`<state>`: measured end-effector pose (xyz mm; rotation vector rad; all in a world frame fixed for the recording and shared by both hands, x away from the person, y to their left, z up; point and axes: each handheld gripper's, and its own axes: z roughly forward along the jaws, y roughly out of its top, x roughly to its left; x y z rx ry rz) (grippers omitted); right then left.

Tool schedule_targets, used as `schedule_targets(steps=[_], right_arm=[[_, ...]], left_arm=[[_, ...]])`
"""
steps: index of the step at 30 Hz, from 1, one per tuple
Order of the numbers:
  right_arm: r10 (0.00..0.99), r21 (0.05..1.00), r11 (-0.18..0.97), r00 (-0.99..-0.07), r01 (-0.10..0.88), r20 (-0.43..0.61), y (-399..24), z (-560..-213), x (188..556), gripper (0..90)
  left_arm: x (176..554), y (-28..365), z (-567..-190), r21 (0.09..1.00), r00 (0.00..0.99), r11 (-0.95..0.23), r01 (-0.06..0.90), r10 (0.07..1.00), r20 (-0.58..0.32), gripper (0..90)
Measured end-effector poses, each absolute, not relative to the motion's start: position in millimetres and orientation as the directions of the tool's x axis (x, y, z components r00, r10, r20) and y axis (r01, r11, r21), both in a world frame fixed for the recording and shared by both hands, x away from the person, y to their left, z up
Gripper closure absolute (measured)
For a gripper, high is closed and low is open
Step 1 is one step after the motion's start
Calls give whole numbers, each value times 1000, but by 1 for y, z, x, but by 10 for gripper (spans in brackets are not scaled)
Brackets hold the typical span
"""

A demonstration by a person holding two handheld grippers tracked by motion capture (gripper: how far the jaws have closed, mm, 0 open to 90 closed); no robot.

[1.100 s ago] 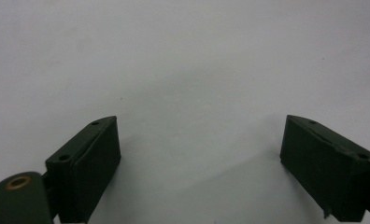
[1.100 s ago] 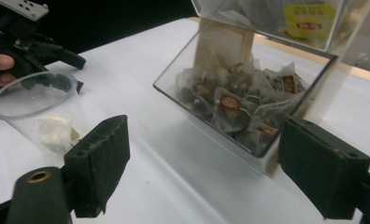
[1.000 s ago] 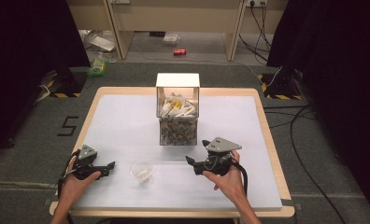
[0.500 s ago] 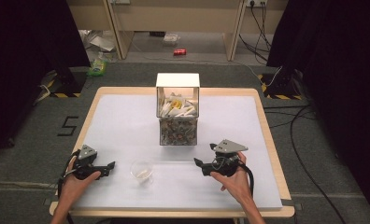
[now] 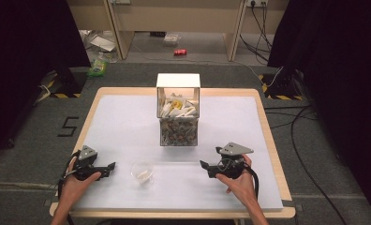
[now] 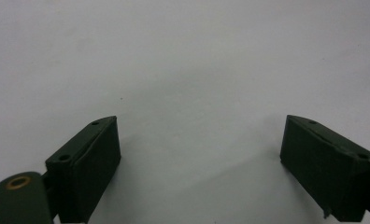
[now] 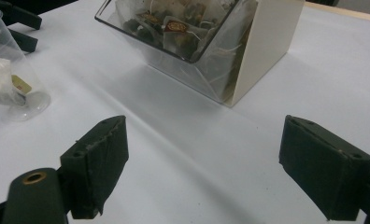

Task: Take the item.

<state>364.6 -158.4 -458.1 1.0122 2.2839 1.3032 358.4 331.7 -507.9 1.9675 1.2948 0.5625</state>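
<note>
**White-topped table, two items on it**

The wood-edged table [image 5: 108, 122] carries a clear box of tea bags [image 5: 178, 123] ahead of both grippers, and a small clear cup [image 5: 142, 171] between them, nearer the left gripper [image 5: 109, 167].

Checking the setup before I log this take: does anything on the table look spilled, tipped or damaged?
Nothing stands out. The clear box of tea bags stands upright mid-table, its contents inside. The plastic cup stands upright near the front edge with a tea bag in it. The left gripper and right gripper are both open and empty.
</note>
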Motion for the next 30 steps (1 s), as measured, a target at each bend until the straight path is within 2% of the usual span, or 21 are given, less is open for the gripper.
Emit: schedule_targets(steps=[30], right_arm=[[743, 818, 323, -663, 475, 92, -185, -473, 350, 165]], left_arm=[[358, 332, -508, 754, 405, -251, 607, 914, -21, 113]])
